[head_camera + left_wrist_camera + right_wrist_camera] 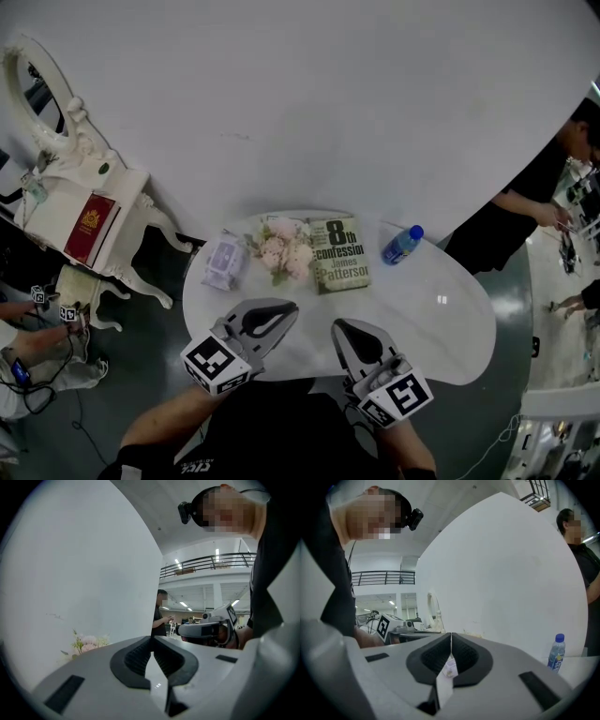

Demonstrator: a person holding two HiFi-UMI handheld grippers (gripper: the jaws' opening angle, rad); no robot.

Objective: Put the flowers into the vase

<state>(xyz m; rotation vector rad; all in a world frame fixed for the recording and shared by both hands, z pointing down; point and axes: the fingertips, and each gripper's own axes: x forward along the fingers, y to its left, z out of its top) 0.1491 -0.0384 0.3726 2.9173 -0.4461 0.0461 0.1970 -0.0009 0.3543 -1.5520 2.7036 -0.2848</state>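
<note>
Holding left gripper (pixel 286 311) and right gripper (pixel 339 328) level, side by side over the near edge of the table (pixel 441 319), both clamped shut on nothing. Got the flowers (pixel 286 248) further out on the table, between vase (pixel 225 261) and book (pixel 339 253): pale pink blooms, a few green leaves.
</note>
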